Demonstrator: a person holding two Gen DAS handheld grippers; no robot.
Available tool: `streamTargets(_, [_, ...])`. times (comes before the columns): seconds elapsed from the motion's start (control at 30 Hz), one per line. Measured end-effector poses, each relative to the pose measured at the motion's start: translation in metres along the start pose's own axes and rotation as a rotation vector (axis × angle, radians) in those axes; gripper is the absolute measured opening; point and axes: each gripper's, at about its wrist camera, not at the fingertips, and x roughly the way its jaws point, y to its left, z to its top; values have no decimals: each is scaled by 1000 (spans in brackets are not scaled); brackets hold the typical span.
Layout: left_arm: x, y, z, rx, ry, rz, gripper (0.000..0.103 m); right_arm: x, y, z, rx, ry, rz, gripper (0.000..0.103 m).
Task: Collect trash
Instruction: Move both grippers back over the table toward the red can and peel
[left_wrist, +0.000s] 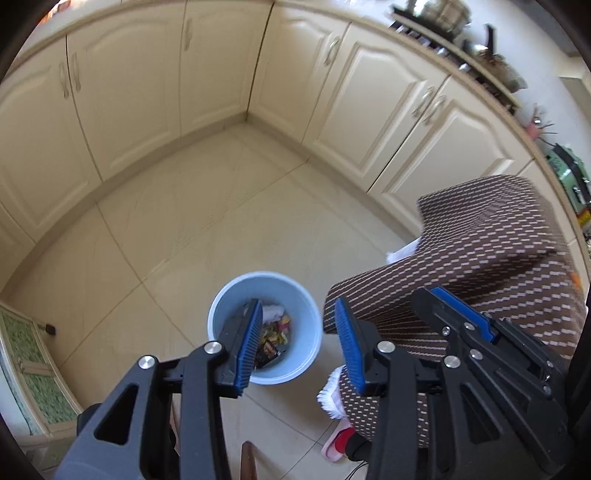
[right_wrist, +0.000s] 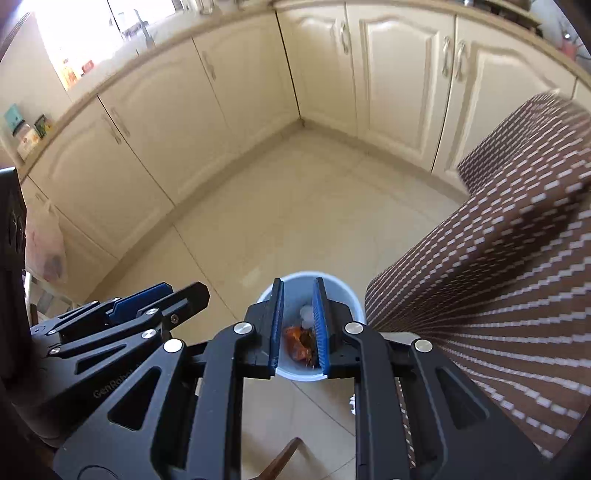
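Looking down, I see my left gripper (left_wrist: 297, 339) with its ribbed blue pads standing well apart, nothing between them. Below on the glossy beige tiled floor (left_wrist: 207, 221) stands the round pale-blue plastic bin (left_wrist: 303, 295), holding crumpled wrappers (left_wrist: 275, 334) and white paper, partly hidden by the fingers. My right gripper (right_wrist: 298, 325) is narrowed to a slim gap, empty; orange trash shows through it. At right, a brown woven cloth (right_wrist: 498, 277) with white dashes runs off-frame.
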Motion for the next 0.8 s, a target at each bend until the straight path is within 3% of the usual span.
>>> streamTargets(0.3, [-100,-74,-6,143,-180,-90,44,-130,-20,-4,12,-227,-73,18])
streamTargets(0.43, [-126,-135,-11,244,-220,-156,46,-187,-52,-15,59,-313,-131,20])
streamTargets(0.57, [-136,-202,-21,344,-213,-244,48,-240,-105,-32,138,-383,-239,23])
streamTargets(0.7, [-131,-271,-41,445,-179,-299,56,-281,-165,-54,248,-424,-365,48])
streamTargets(0.8, [-117,-308,-55,492,-134,-322,57,-307,-218,-81,352,-438,-442,50])
